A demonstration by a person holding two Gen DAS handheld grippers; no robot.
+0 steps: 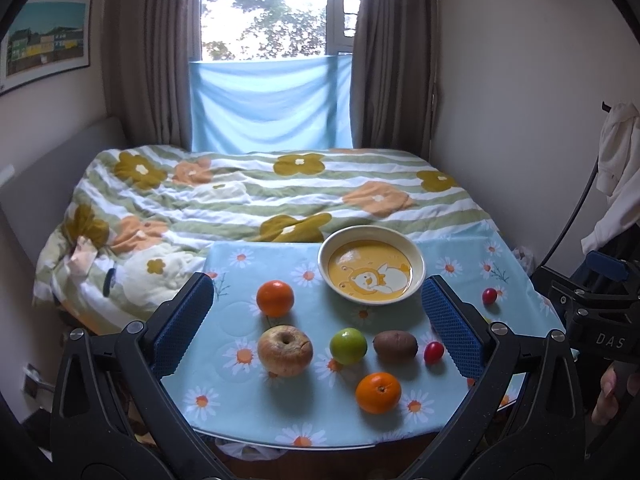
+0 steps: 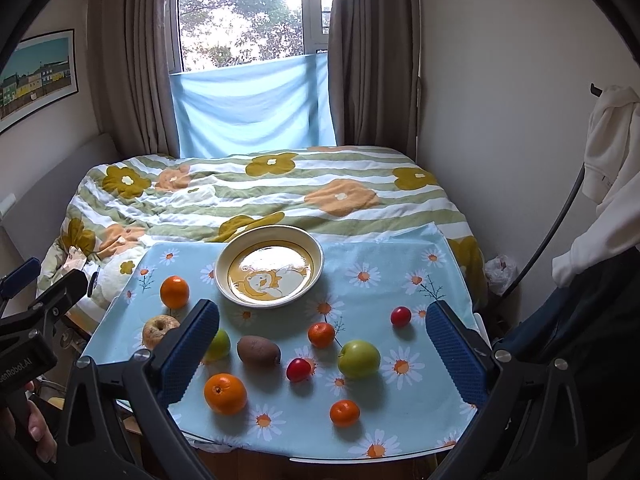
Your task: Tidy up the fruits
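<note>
While both sets of fingers are spread wide and hold nothing, I would grab the smooth, firm orange round its middle; it may roll.

— What do the grippers look like?

— The left gripper and right gripper match: black frames with triangular cut-outs and round silver screws at the joints.

— And the fingers?

— The fingers carry blue pads with a fine knobbled texture.

— Any markings?

— White letters: "DAS" on one black body, "enRobot.AI" on the other. Each shows a blue lever.
</note>
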